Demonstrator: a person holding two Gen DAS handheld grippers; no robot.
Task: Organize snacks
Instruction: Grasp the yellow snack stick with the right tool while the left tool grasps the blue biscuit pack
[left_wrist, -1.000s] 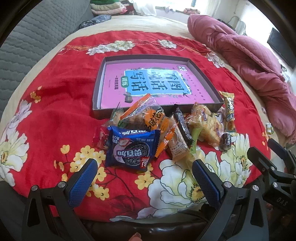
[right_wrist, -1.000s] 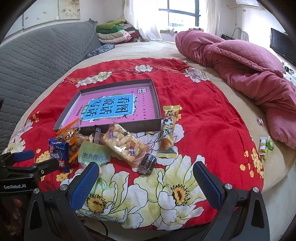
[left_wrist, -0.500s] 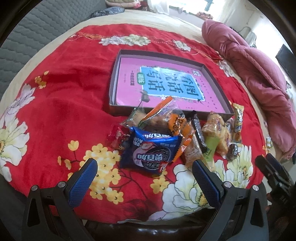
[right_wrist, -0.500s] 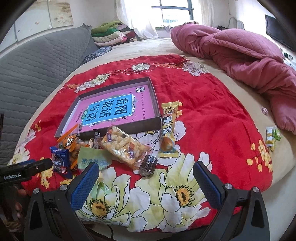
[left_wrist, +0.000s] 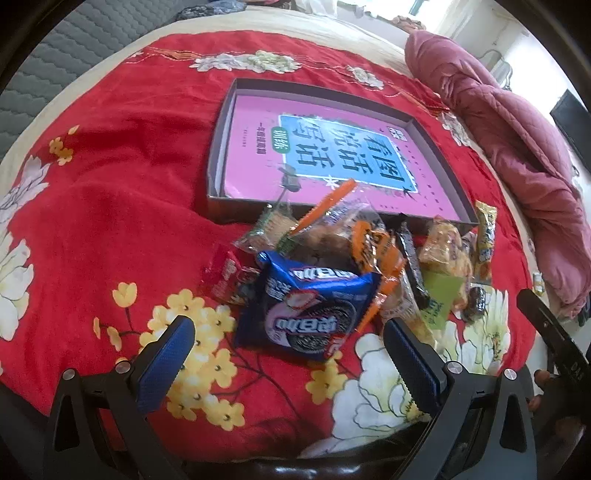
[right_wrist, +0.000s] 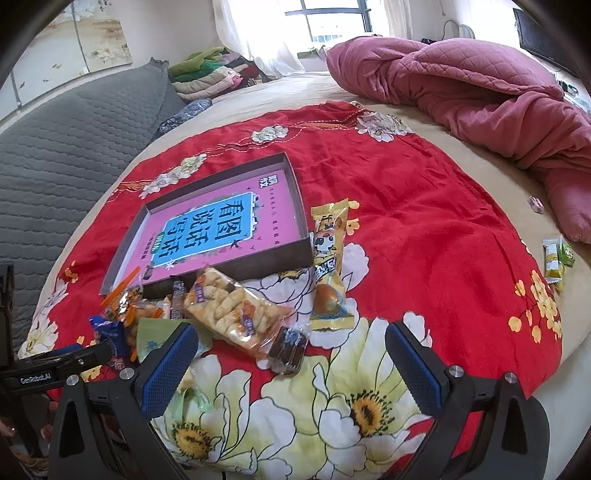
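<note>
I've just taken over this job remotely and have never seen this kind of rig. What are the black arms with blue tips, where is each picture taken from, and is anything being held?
There is no robot: a person holds a two-finger gripper in each hand, and each carries a fisheye camera looking out along its fingers. The blue pads are the fingertips. The left gripper faces a blue cookie packet at the front of a snack pile. The right gripper looks over a clear bag of crackers and a yellow packet. Everything lies on a red flowered cloth over a bed, and behind the snacks sits a shallow box lined with a pink sheet. Both grippers are open and hold nothing.
</note>
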